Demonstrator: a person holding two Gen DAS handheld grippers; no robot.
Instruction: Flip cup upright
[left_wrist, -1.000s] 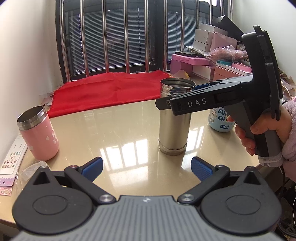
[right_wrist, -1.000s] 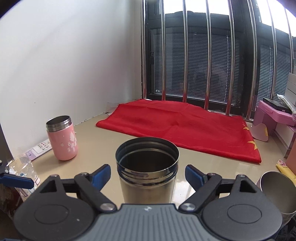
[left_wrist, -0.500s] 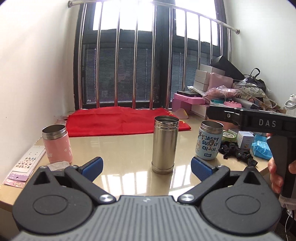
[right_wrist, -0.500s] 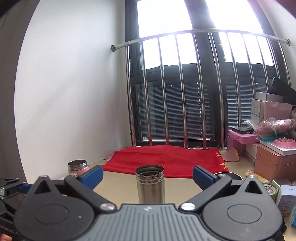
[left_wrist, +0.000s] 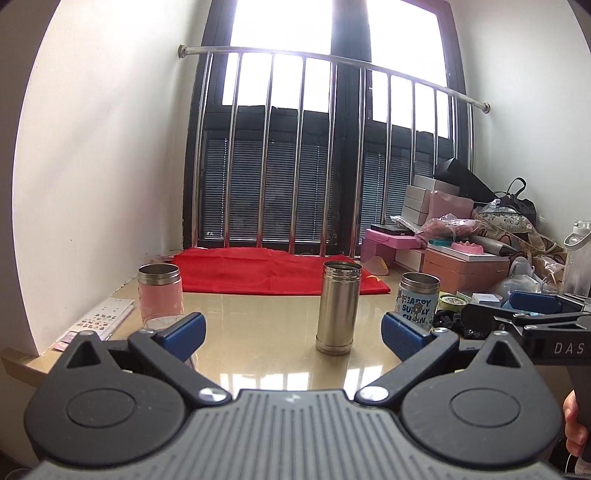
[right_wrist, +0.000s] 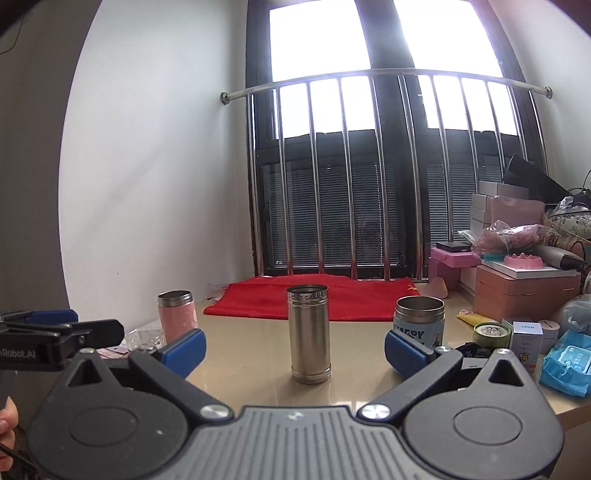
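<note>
Left gripper (left_wrist: 291, 328) jaws wide, right gripper (right_wrist: 294, 347) likewise (both empty)

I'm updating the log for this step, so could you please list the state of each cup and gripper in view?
Steel cup: upright, mouth up, standing free on the table.
Pink cup: upright, lidless.
Blue printed cup: upright, lidless.
Left gripper: jaws open, empty.
Right gripper: jaws open, empty, back from the steel cup.
</note>
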